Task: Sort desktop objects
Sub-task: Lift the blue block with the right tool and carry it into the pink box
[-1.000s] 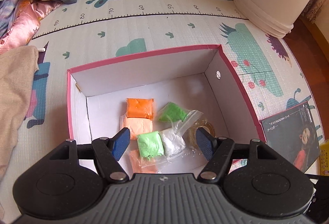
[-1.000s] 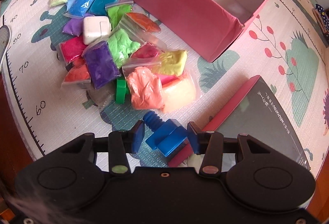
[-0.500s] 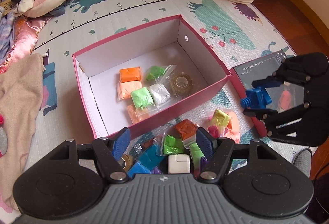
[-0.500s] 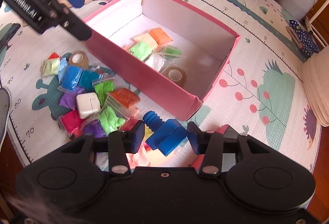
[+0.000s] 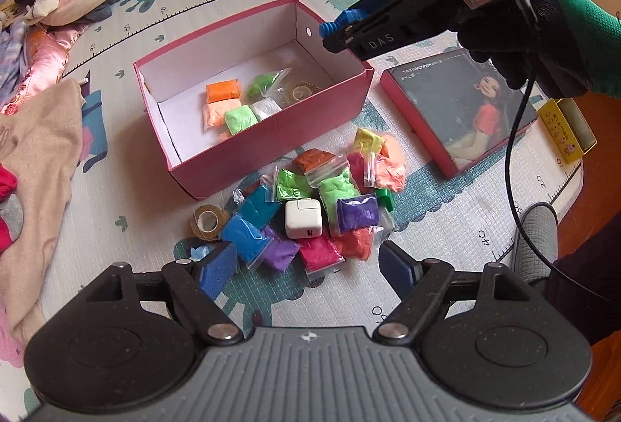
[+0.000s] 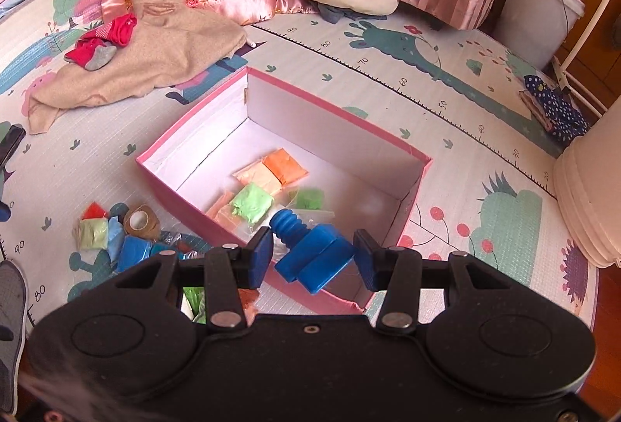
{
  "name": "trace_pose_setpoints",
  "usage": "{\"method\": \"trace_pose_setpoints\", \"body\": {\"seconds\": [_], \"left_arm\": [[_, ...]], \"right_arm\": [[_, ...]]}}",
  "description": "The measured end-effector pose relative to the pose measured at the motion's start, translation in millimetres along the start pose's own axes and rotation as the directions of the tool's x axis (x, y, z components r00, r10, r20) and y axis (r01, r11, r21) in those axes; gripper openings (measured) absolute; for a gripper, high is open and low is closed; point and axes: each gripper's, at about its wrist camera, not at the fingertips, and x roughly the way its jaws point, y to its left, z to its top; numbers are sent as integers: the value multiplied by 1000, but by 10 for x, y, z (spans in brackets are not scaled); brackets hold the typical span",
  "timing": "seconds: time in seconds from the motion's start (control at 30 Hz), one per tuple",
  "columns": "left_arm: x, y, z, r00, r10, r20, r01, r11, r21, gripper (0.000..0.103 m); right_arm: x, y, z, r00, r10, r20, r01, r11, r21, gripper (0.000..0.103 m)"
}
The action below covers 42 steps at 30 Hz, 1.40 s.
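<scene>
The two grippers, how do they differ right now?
The right gripper holds a blue bolt; the left gripper is open and empty. The right is over the pink box; the left faces the pile of bags on the mat. Both have blue pads.

left gripper [image 5: 308, 268]: black, blue pads, silver screws
right gripper [image 6: 310, 253]: black, white letters "DAS", white strap, thin black cable
glove [image 5: 516, 34]: black
sleeve [image 5: 582, 30]: green, at right edge

"DAS" on right gripper [image 5: 345, 30]; ruler numbers 50, 70, 80 on play mat [image 6: 446, 100]
</scene>
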Motion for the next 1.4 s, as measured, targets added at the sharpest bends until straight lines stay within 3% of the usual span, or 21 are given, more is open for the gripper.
{"method": "trace_pose_setpoints", "body": {"seconds": [0.37, 0.53, 0.67, 1.13, 1.4], "left_arm": [[517, -315, -234, 991, 17, -134, 7, 984, 179, 80], [537, -182, -151, 993, 14, -121, 1, 993, 120, 80], [654, -148, -161, 987, 5, -159, 12, 994, 108, 80], [761, 11, -68, 979, -9, -206, 18, 999, 44, 80], [834, 3, -13, 976, -25, -218, 32, 999, 27, 80]], "right_arm": [[373, -70, 418, 999, 31, 11, -31, 999, 19, 46], [664, -203, 592, 999, 41, -7, -41, 999, 36, 46], [981, -245, 621, 997, 52, -50, -49, 998, 48, 46], [1896, -167, 604, 977, 39, -208, -49, 998, -42, 46], [2183, -126, 595, 972, 50, -228, -65, 996, -58, 46]]}}
